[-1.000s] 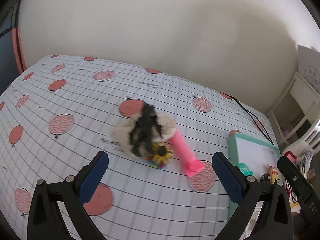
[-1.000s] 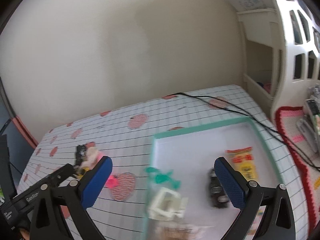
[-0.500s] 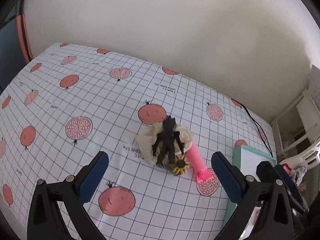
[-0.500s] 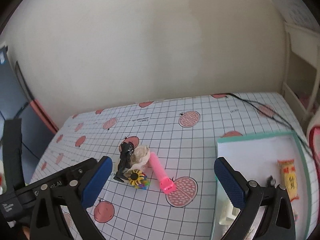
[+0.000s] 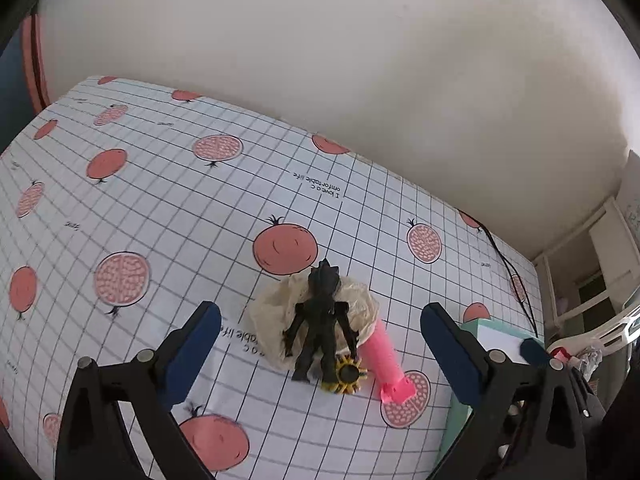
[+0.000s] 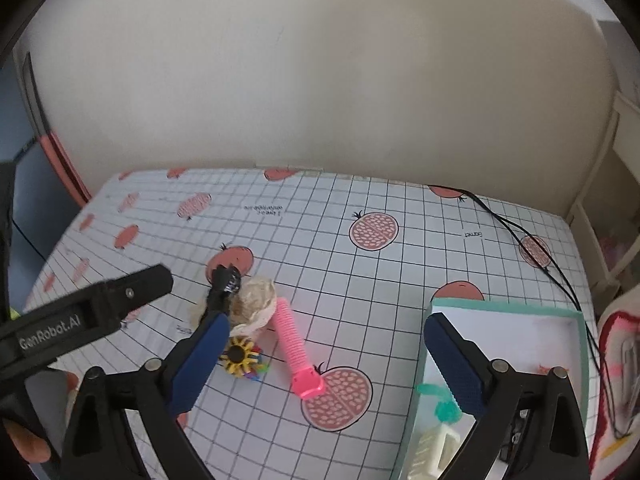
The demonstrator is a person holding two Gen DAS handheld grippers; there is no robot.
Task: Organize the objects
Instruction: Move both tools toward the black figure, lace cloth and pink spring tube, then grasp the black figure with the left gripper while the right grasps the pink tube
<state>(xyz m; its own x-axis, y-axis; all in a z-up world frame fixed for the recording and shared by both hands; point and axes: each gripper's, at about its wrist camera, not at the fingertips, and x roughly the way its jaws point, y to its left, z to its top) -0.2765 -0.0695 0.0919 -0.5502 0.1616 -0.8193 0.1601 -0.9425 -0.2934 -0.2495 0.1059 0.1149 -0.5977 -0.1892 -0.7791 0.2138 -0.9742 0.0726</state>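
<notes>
Both my grippers, left gripper [image 5: 320, 344] and right gripper [image 6: 326, 354], gape empty above the black spiky toy figure [image 5: 320, 324] leaning on a crumpled cream wrapper [image 5: 276, 316], the ribbed pink plastic tube [image 6: 294, 346] just beside.

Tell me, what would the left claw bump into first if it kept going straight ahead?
Probably the black figure, which stands between the open left claw fingers, leaning on the cream lump. The yellow flower wheel sits beside it. Depth is hard to judge.

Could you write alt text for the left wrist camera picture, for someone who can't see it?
Open blue-padded left gripper frames a black toy figure lying on a cream crumpled wrapper, beside a yellow gear wheel and pink ribbed tube, on a pomegranate-print grid tablecloth.
</notes>
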